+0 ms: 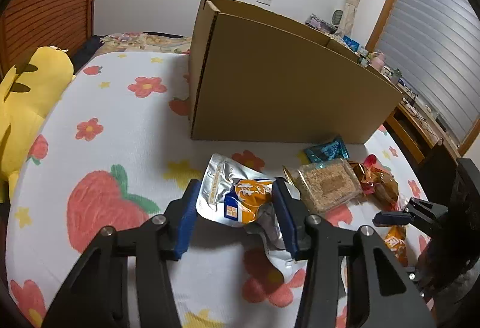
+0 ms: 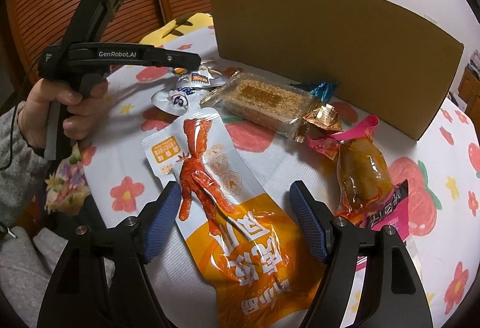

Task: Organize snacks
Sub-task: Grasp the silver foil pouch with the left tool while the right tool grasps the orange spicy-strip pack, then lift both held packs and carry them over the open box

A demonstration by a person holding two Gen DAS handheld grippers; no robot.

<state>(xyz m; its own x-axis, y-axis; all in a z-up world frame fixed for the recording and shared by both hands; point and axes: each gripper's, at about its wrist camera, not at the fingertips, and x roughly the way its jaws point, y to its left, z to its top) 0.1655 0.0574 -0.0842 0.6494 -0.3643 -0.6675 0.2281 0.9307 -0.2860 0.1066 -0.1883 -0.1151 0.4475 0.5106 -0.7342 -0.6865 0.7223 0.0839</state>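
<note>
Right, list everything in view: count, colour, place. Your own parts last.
cardboard box: one, brown, upright on the bed behind the snacks
silver-orange pouch: one, crumpled, between the left jaws
chicken-foot pouch: one, white and orange, flat between the right jaws
sesame bar pack: one, clear with gold ends, before the box
blue wrapper: one, against the box's foot
pink-amber pack: one, right of the chicken-foot pouch
plush toy: one, yellow, at the bed's left edge
bedsheet: one, white with red flowers and strawberries
left gripper: black, blue pads, gripping the silver-orange pouch
right gripper: black, blue pads, jaws open
left hand: grey sleeve, holding the left gripper
</note>
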